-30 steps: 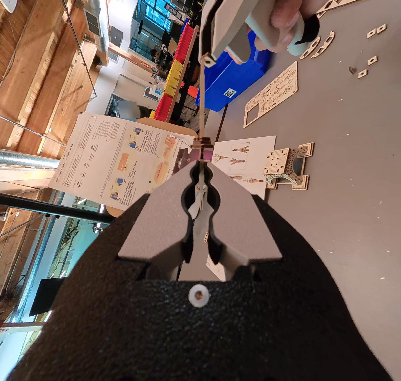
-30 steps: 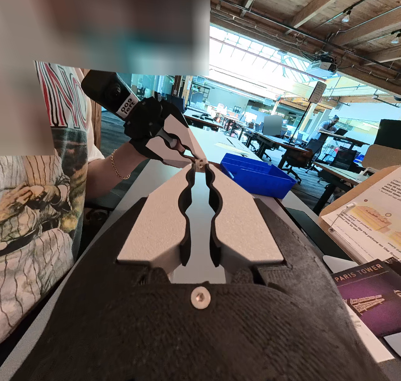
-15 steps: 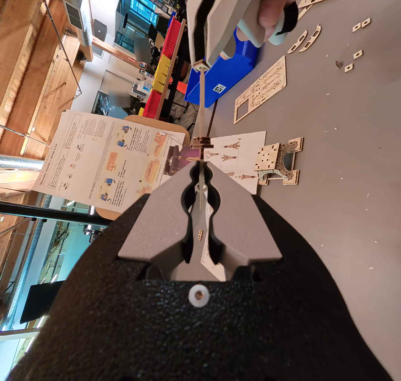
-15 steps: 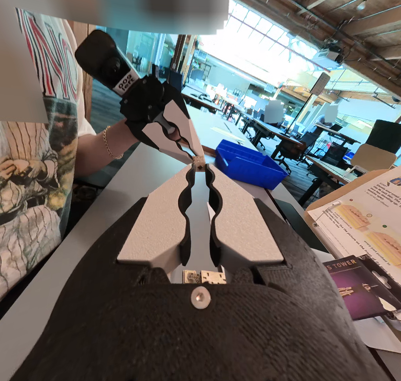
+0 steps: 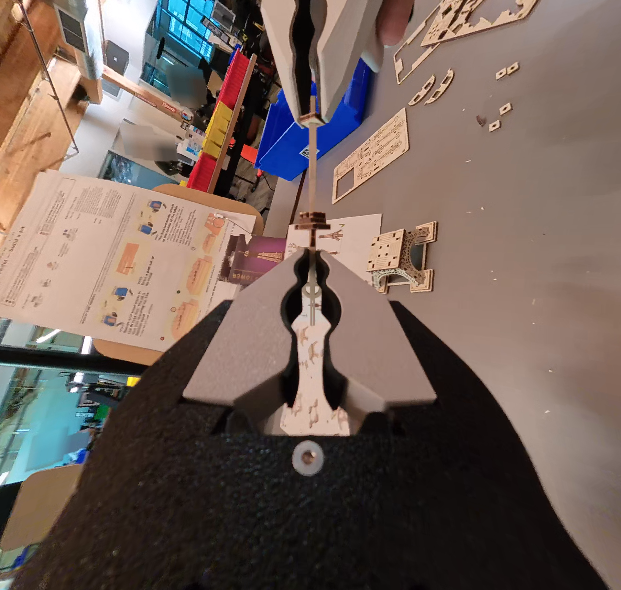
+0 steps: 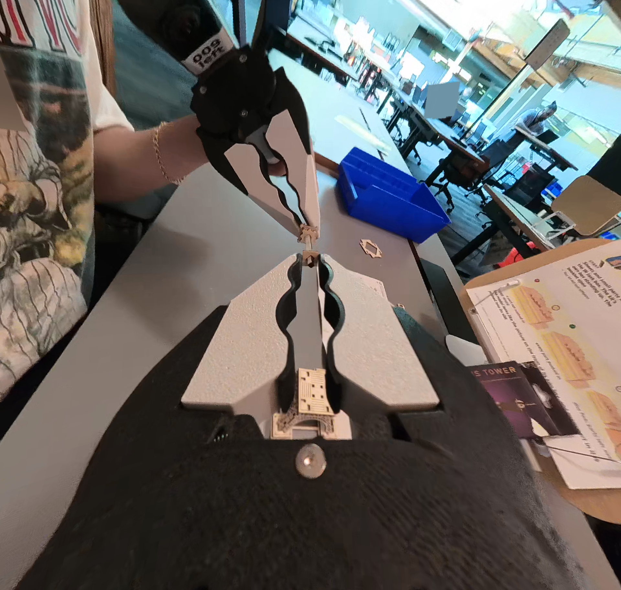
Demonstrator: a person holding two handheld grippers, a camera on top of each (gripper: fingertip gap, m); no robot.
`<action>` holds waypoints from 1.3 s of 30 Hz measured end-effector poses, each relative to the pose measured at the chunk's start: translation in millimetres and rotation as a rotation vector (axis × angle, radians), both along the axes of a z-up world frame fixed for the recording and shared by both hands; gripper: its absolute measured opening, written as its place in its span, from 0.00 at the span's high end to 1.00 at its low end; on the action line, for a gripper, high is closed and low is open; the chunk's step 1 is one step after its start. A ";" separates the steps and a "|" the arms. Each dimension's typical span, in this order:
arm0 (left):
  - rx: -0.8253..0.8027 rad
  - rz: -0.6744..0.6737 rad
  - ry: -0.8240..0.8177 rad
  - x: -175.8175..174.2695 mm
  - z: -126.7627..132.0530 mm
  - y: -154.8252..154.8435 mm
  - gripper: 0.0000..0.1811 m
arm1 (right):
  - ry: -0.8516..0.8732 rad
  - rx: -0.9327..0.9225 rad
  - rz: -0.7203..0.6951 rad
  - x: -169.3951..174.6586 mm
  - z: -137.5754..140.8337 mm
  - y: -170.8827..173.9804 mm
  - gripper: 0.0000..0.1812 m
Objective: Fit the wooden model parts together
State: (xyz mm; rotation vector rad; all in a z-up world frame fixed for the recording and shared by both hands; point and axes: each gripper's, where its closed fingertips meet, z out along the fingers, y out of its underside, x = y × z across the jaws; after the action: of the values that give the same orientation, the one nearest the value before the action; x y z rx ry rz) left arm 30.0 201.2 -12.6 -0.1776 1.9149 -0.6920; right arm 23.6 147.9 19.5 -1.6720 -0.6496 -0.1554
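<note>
Looking along my left gripper (image 5: 311,254), I pinch the near end of a thin wooden spire (image 5: 313,167) between closed tips; a stack of little square collars (image 5: 312,221) sits on it just past them. At its far end my right gripper (image 5: 311,116) nips a small square cap (image 5: 312,119). Compared with a second ago, that gripper has swung round over the spire's tip and the cap now sits square on it. To the right, on the grey table (image 5: 521,338), stands the tower base (image 5: 401,258), well apart from the spire, with bare table near and right of it. I count two cut-out sheets (image 5: 371,160), two curved pieces (image 5: 431,86) and four tiny square bits (image 5: 507,70). A blue bin (image 5: 295,150) lies far off; an instruction sheet (image 5: 111,254) stands left.

From the right wrist, my right gripper (image 6: 309,258) is shut on the cap (image 6: 309,257), and the left gripper (image 6: 307,229) meets it from beyond, clamping the collared spire (image 6: 307,242). The tower base (image 6: 311,406) has come into view between my fingers, low and near. One flat diamond frame (image 6: 370,248) lies right of the tips, before the bin (image 6: 389,197). The table edge (image 6: 433,291) runs on the right.
</note>
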 end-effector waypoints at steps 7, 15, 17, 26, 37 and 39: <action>-0.090 -0.071 0.082 6.6 -15.8 -4.5 1.00 | -0.104 -0.233 -0.071 4.0 -13.3 3.7 0.95; -0.215 -0.082 0.121 15.0 -19.6 -7.7 1.00 | -0.125 -0.205 -0.157 16.3 1.9 2.7 0.85; -0.292 -0.111 0.142 15.6 -18.5 -8.6 1.00 | -0.060 -0.155 -0.119 9.1 10.1 1.5 0.84; -0.624 -0.414 0.215 -1.8 -2.8 -26.0 1.00 | -0.021 -0.118 0.016 -15.6 25.0 10.9 0.77; -0.708 -0.520 0.171 -10.6 9.0 -24.6 1.00 | 0.006 -0.107 0.136 -28.8 38.6 16.6 0.89; -0.695 -0.525 0.175 -12.0 8.4 -26.8 1.00 | 0.003 -0.117 0.142 -27.5 37.2 16.5 0.90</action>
State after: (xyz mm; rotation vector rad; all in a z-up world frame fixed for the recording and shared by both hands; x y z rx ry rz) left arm 18.0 174.4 -4.2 -0.1683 1.8208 -1.7360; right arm -3.9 164.4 56.6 -1.7306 -0.7852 -0.0131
